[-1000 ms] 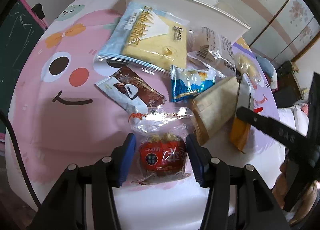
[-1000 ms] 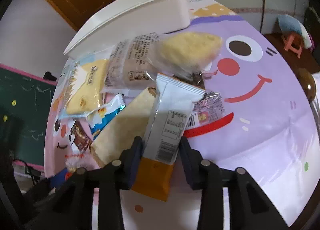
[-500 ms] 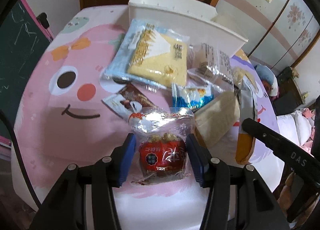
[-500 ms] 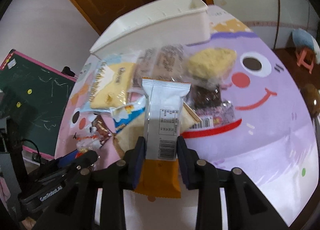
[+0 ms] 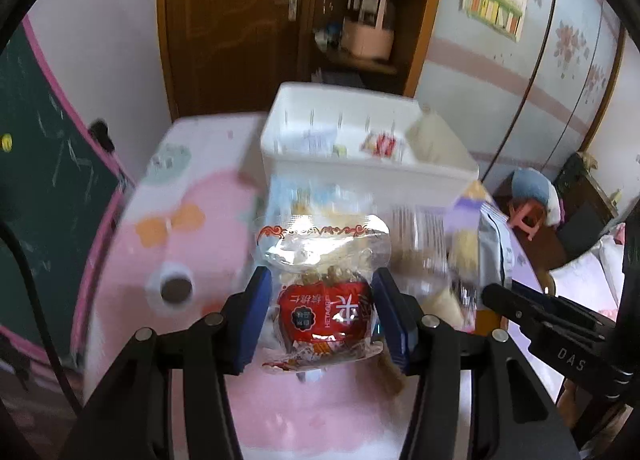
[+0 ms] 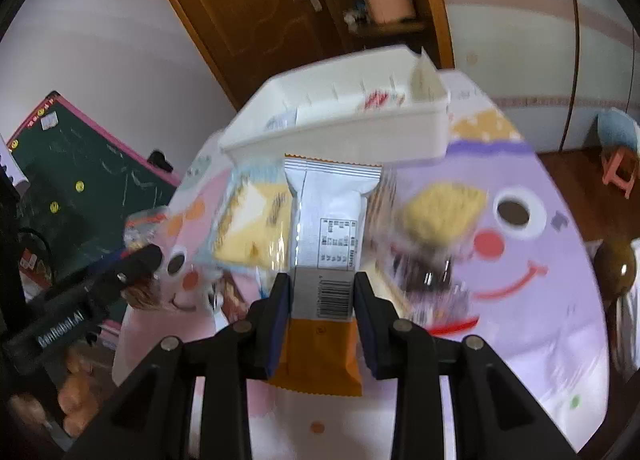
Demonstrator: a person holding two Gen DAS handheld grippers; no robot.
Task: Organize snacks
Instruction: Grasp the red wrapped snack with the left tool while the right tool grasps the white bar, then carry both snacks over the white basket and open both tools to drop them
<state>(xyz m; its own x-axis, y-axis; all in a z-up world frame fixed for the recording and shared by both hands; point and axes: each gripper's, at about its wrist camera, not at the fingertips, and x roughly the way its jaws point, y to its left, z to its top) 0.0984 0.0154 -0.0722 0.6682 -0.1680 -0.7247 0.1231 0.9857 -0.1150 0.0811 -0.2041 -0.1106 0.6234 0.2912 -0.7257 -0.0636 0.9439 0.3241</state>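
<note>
My left gripper is shut on a clear snack bag with a red label and holds it up above the table. My right gripper is shut on a white and orange snack packet, also lifted. A white bin stands at the far side of the table and holds a few packets; it also shows in the right wrist view. More snacks lie on the table below: a yellow cake bag and a yellow pastry.
The table wears a cartoon-face cloth, pink on the left and purple on the right. A green chalkboard stands to the left. A wooden door and shelves stand behind the bin.
Both grippers have risen and tilted up with their packets, so the bin's inside now shows. The snacks left on the table have dropped lower in view.
</note>
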